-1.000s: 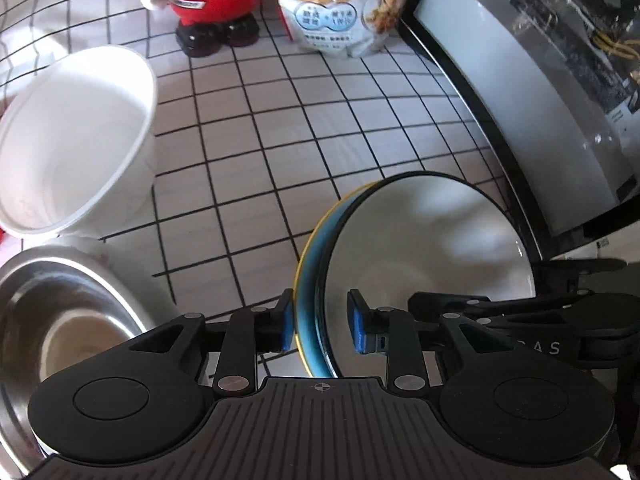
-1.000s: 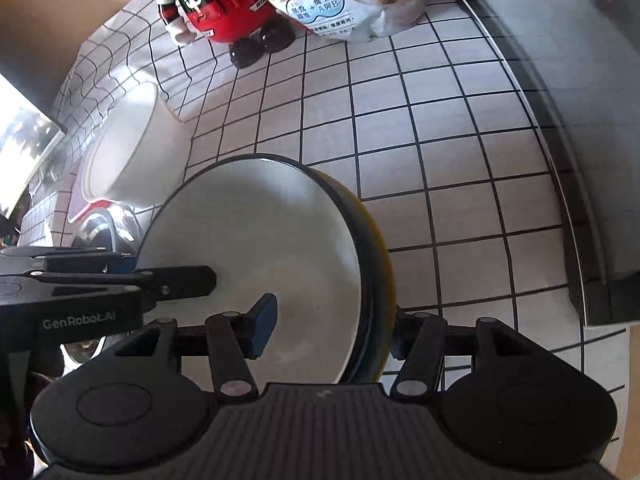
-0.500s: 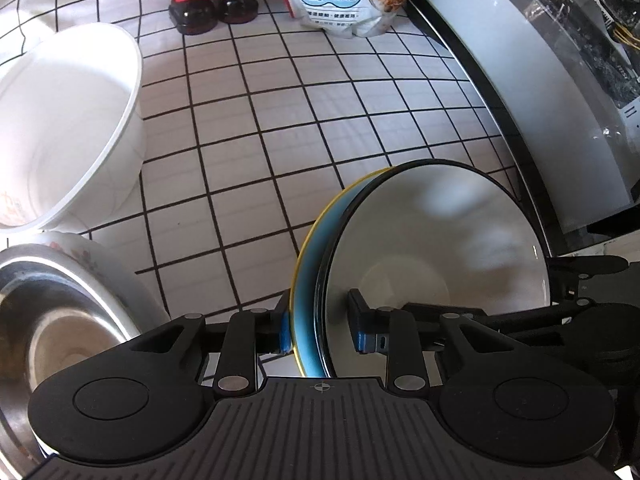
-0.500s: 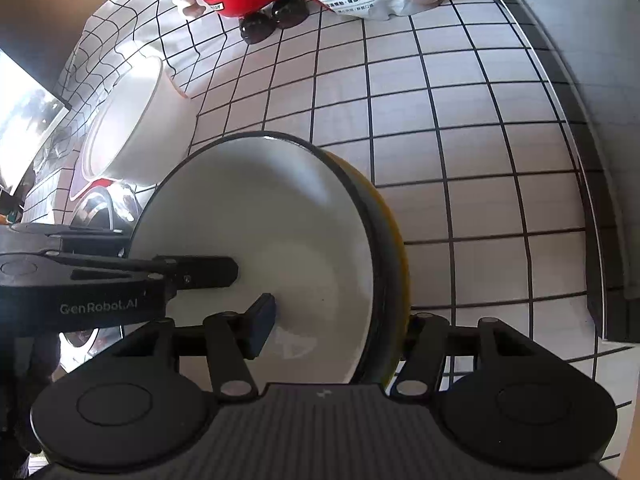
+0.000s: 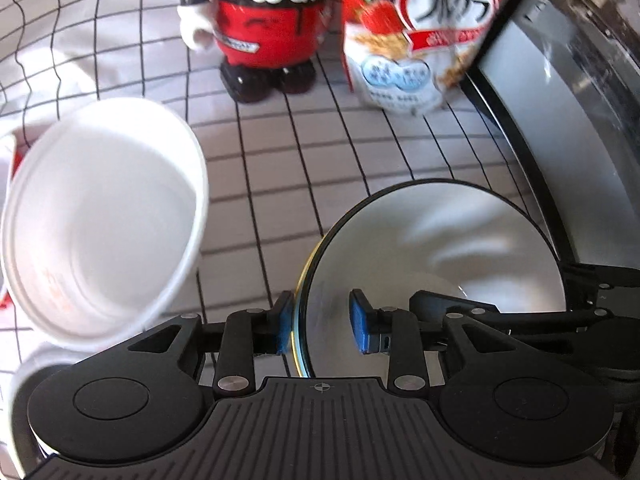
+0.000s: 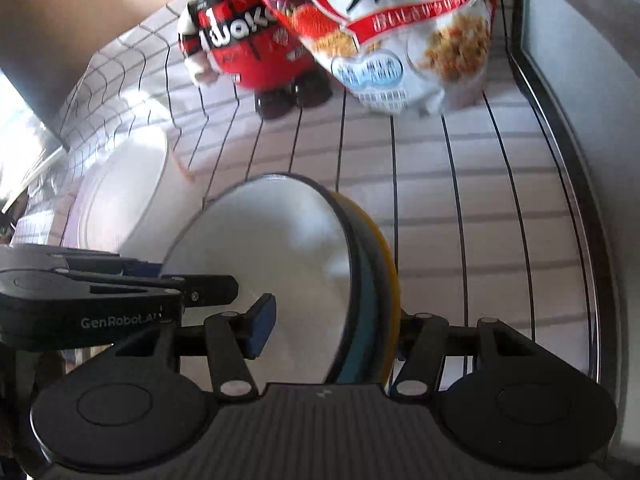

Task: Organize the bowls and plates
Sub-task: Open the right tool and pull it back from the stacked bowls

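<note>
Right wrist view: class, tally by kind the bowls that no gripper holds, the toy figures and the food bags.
White bowl: 1
Red toy figure: 1
Cereal bag: 1
Total: 3

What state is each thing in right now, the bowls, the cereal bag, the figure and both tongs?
Enamel bowl: lifted, tilted, empty, rim straddled by both tongs.
White bowl: tilted, empty, not held.
Cereal bag: upright on the tiled cloth.
Red figure: standing beside the bag.
Left tongs: straddle the bowl's rim, grip unclear.
Right tongs: straddle the opposite rim, grip unclear.
</note>
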{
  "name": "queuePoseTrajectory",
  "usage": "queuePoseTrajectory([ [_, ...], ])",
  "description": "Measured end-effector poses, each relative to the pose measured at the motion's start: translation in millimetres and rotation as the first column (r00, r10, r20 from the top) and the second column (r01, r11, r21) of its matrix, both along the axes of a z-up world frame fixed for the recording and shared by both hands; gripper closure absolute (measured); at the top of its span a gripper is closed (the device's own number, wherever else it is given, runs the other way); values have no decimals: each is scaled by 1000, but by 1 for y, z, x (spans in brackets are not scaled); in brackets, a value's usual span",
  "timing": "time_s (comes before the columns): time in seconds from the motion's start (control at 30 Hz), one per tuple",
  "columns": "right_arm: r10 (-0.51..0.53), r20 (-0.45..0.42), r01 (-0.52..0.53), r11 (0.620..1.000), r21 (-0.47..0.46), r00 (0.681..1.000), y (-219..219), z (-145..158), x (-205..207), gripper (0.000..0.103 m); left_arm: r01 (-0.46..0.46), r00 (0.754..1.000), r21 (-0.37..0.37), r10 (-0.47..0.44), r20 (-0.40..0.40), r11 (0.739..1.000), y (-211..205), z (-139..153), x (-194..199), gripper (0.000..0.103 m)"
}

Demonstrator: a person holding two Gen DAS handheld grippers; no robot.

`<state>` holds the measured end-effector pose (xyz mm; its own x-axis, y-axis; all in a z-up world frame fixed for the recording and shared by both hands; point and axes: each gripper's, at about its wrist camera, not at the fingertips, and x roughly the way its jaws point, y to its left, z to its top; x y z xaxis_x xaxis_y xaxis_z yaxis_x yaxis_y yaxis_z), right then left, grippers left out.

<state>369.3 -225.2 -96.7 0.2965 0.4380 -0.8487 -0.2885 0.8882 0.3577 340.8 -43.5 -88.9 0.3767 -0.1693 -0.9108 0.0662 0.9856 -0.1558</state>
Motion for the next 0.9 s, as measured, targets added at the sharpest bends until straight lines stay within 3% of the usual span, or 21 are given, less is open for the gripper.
queuePoseTrajectory([
  [0.5, -94, 4, 94, 994, -51, 996, -16, -3, -1, 43, -17, 999, -116, 21, 36, 993, 12, 19, -14, 80],
  [0.63, -104, 50, 106, 994, -34, 993, -24, 11, -9, 43, -16, 998, -119, 24, 62, 993, 14, 32, -23, 80],
  [0.83, -100, 162, 109, 993, -49, 982, -26, 43, -20, 42, -38, 991, -192, 61, 118, 981, 42, 58, -41, 80],
  [0.9, -87, 218, 104, 992, -69, 972, -23, 56, -23, 36, -68, 987, -211, 96, 127, 975, 60, 64, -45, 80],
])
